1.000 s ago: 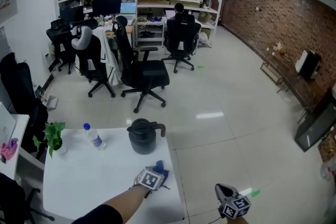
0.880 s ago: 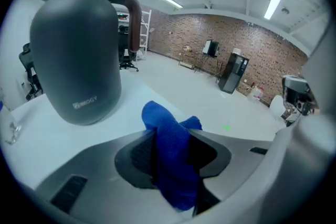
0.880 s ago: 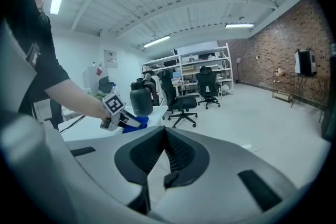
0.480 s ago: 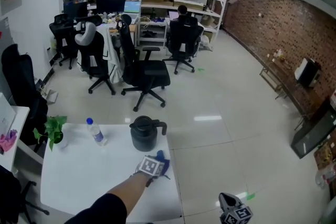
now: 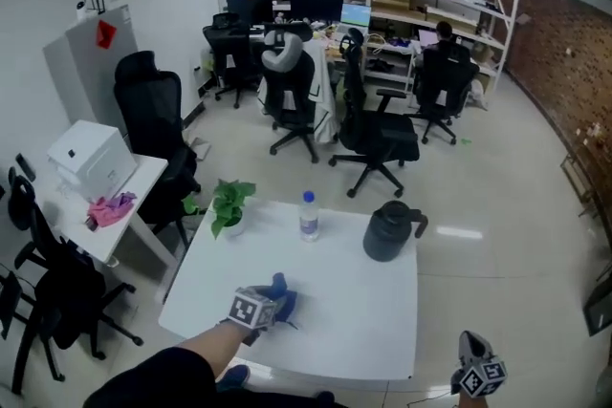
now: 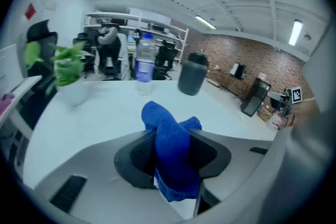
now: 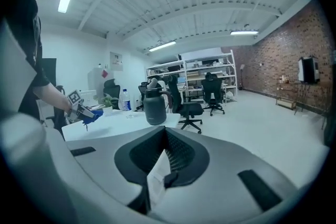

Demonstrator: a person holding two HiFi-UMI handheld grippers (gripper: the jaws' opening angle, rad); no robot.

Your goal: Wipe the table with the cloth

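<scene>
A blue cloth is bunched between the jaws of my left gripper, which is shut on it over the front left part of the white table. In the left gripper view the cloth fills the gap in that gripper and hangs down towards the tabletop. My right gripper is off the table at the lower right, its jaws together and holding nothing. The right gripper view looks along the right gripper at the table from its side.
On the table stand a black jug, a water bottle and a small potted plant. Office chairs stand behind it. A side table at the left carries a white box and a pink rag.
My left gripper has carried the cloth from beside the jug at the table's right edge across to the front left. The head view has swung left. The right gripper stays low at the right.
</scene>
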